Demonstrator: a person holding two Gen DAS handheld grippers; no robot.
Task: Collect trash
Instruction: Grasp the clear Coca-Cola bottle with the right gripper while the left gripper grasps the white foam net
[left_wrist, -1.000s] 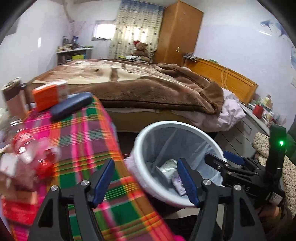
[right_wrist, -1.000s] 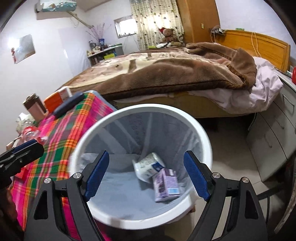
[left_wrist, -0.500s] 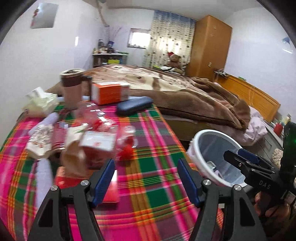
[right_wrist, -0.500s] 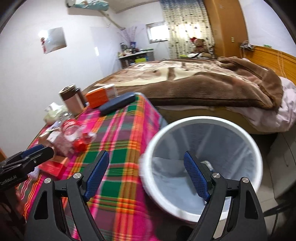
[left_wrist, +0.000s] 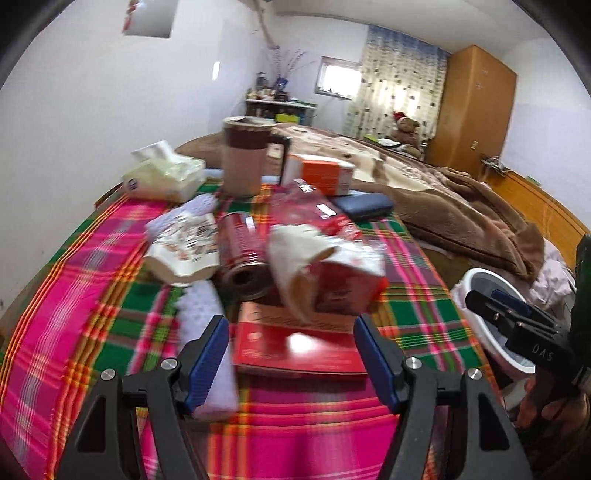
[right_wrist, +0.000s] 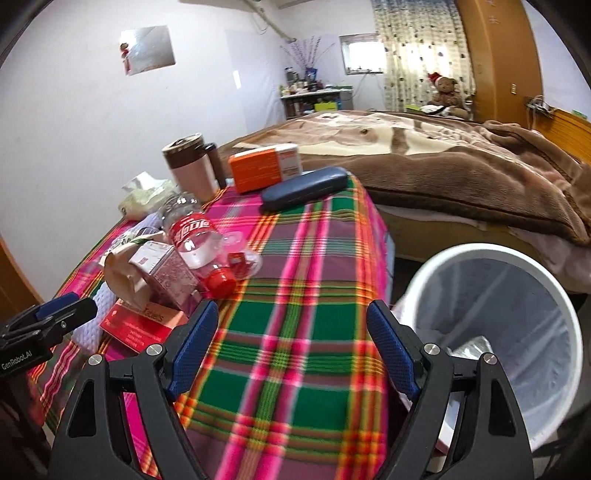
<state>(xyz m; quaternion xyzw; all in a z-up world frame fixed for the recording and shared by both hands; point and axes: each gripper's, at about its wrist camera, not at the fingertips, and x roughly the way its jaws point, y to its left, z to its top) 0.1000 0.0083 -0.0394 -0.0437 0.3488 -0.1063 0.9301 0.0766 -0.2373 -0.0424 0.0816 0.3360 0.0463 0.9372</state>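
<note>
Left wrist view: left tongs (left_wrist: 291, 354) gape empty above a flat red box (left_wrist: 299, 350) amid the trash pile mid-bench (left_wrist: 74, 295). Right tongs (right_wrist: 288, 347) likewise released, empty, over the bench's right edge beside the white bin (right_wrist: 554, 295) on the floor.

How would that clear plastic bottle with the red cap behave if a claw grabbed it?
The clear plastic bottle with the red cap looks empty, so probably light. Its thin walls would likely dent. Lying on its side, it may roll on the plaid tablecloth.
</note>
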